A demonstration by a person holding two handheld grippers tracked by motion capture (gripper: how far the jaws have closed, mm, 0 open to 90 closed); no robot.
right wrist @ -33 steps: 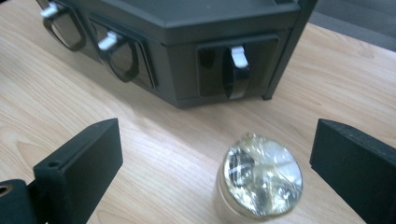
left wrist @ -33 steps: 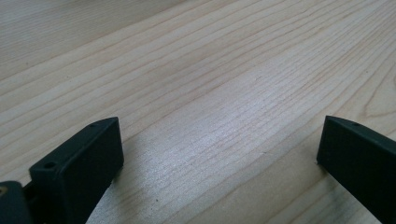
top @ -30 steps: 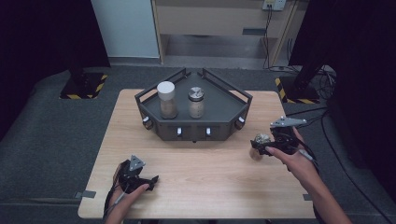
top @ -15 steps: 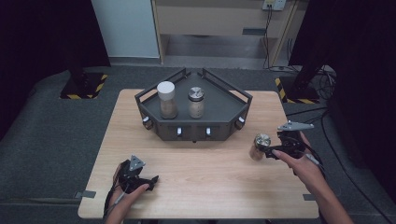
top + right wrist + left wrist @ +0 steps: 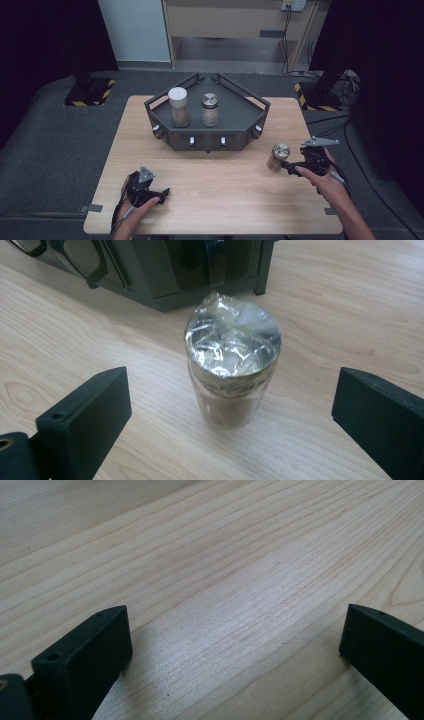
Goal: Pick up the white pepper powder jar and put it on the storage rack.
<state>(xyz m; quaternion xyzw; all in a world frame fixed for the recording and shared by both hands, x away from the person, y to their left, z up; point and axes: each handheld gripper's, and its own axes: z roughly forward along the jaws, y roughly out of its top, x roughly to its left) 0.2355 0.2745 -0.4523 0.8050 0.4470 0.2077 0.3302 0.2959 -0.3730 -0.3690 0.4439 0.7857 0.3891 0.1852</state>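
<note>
A small glass jar (image 5: 278, 156) with a crinkled foil top stands upright on the wooden table (image 5: 220, 195), right of the dark tray (image 5: 235, 136). My right gripper (image 5: 289, 167) is just right of it, open, its jaws apart from the glass. In the right gripper view the jar (image 5: 231, 365) stands between and a little beyond the two black fingers (image 5: 90, 415). My left gripper (image 5: 159, 194) rests low at the table's front left, open, with bare wood (image 5: 235, 580) between its jaws. On the tray stand a white-lidded jar (image 5: 178, 106) and a silver-lidded jar (image 5: 210, 110).
The tray's front wall (image 5: 165, 270) sits close behind the foil-topped jar. The table's right edge (image 5: 320, 165) runs just past my right hand. Cables (image 5: 345, 80) lie on the dark floor at the far right.
My right gripper has let go of the foil-topped jar and drawn back to the right. The jar stays standing on the table. The left gripper has not moved.
</note>
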